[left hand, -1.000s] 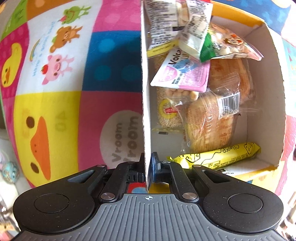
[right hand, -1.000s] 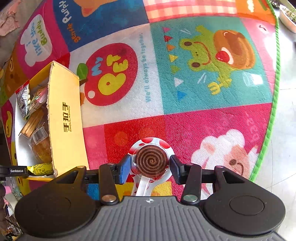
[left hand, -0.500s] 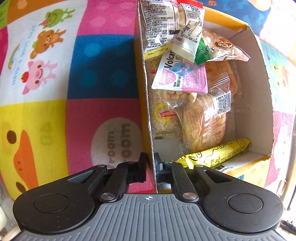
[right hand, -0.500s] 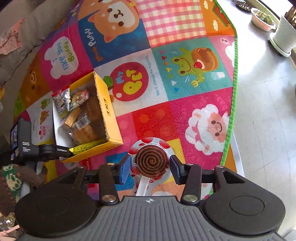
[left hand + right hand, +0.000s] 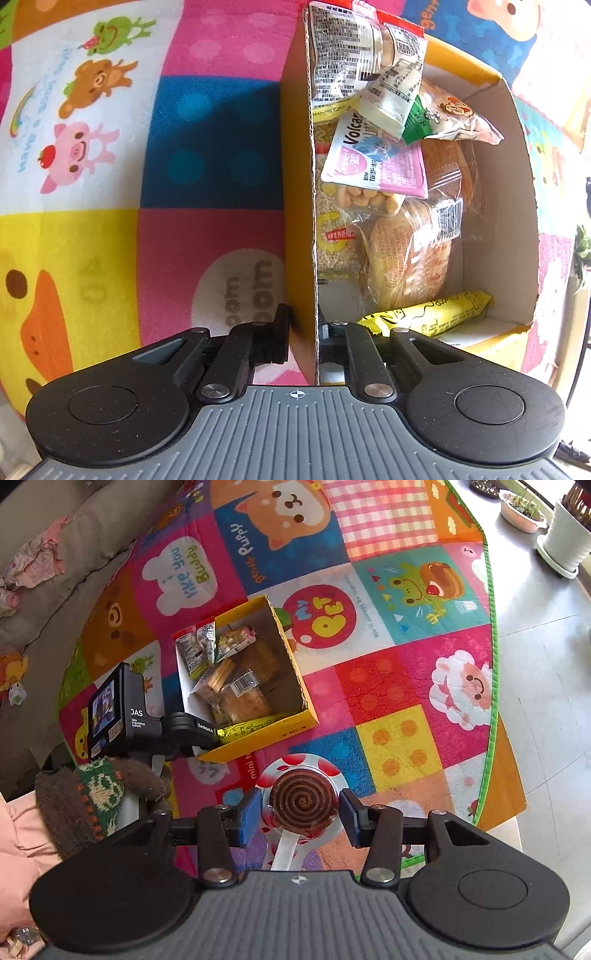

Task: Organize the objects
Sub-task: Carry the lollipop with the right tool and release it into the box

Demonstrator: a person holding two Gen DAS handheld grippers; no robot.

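A yellow cardboard box [image 5: 291,723] with white inner walls [image 5: 495,206] sits on a colourful play mat and holds several snack packets, among them a yellow bar [image 5: 432,317] and a pink pouch [image 5: 380,166]. My left gripper [image 5: 303,332] is shut on the box's near left wall; it also shows in the right wrist view [image 5: 192,731]. My right gripper [image 5: 301,814] is shut on a wrapped brown spiral lollipop [image 5: 303,801] and holds it in the air, near and to the right of the box.
The play mat [image 5: 391,686] ends at a green border on the right, with grey floor [image 5: 546,672] beyond. White plant pots [image 5: 565,542] stand at the far right. A sofa with clothes [image 5: 40,565] lies at the far left.
My right gripper has risen high above the mat with the lollipop, so the whole box now shows. My left gripper has stayed clamped on the box wall, shifting slightly.
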